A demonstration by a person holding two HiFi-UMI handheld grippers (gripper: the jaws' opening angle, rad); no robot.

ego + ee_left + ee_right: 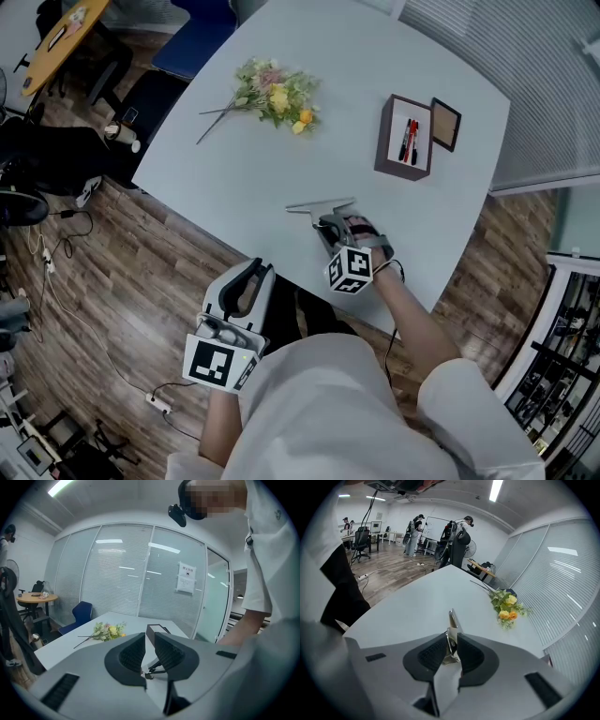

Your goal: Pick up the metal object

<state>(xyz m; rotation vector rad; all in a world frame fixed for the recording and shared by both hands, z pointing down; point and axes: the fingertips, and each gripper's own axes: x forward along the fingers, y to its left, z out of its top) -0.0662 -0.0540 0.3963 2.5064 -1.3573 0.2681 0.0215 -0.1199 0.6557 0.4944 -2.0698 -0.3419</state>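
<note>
Metal object [452, 619] sits pinched in my right gripper's [451, 644] narrow jaws — I squeeze firmly, then lift straight off the table [408, 606].

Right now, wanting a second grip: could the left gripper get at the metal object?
Probably yes: only bare table separates the left gripper from the metal object, though the right gripper straddles one end.

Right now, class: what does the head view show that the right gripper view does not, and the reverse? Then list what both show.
Head view only: the box of pens, the frame beside it, the left gripper. Right gripper view only: people standing in the office beyond the table, and a fan. Both: the flowers, the metal object and the right gripper at it.
</note>
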